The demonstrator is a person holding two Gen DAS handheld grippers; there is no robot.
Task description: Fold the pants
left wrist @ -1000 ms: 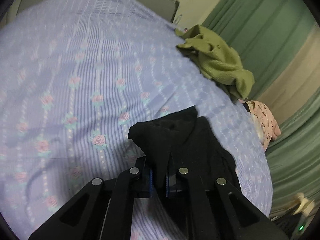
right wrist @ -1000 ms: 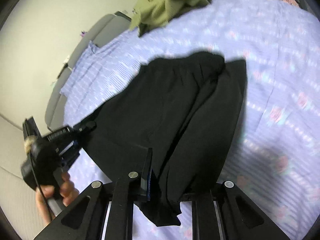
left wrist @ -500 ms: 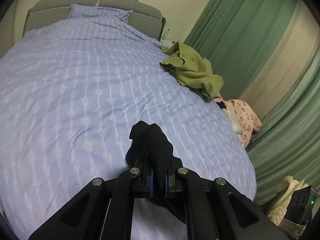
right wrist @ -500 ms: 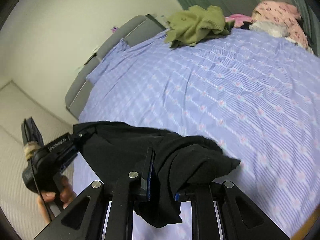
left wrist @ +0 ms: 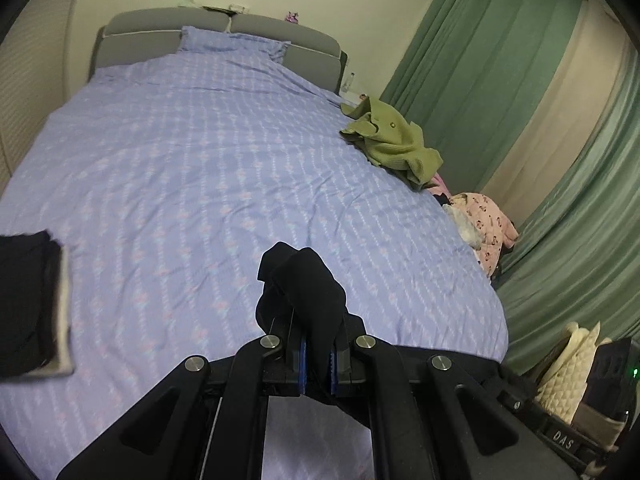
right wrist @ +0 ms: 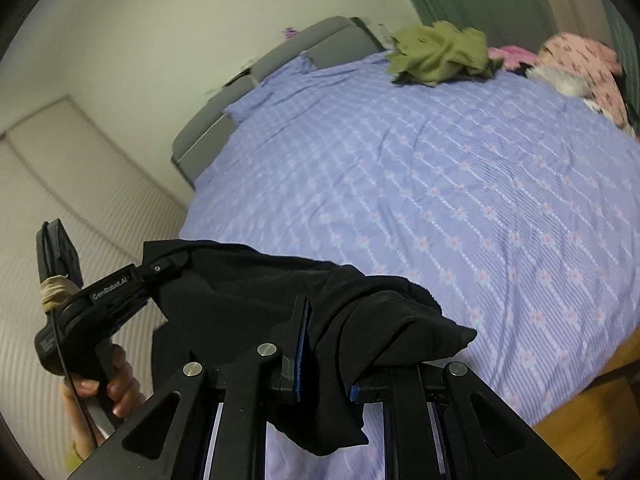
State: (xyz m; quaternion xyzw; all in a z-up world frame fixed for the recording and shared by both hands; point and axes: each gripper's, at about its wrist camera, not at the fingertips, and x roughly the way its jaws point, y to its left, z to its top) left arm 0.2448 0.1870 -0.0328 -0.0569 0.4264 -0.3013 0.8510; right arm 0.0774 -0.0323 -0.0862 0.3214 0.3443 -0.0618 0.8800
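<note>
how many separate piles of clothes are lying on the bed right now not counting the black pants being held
3: a green garment at the bed's far right edge, a pink patterned heap nearer along that edge, and a folded dark stack at the left. Others may be hidden.

Black hand-held gripper [right wrist: 164, 268] — silver screws, blue pads.

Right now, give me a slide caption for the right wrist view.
Both grippers, right gripper and left gripper, hold black fabric pants lifted above the lilac floral bedspread.
</note>
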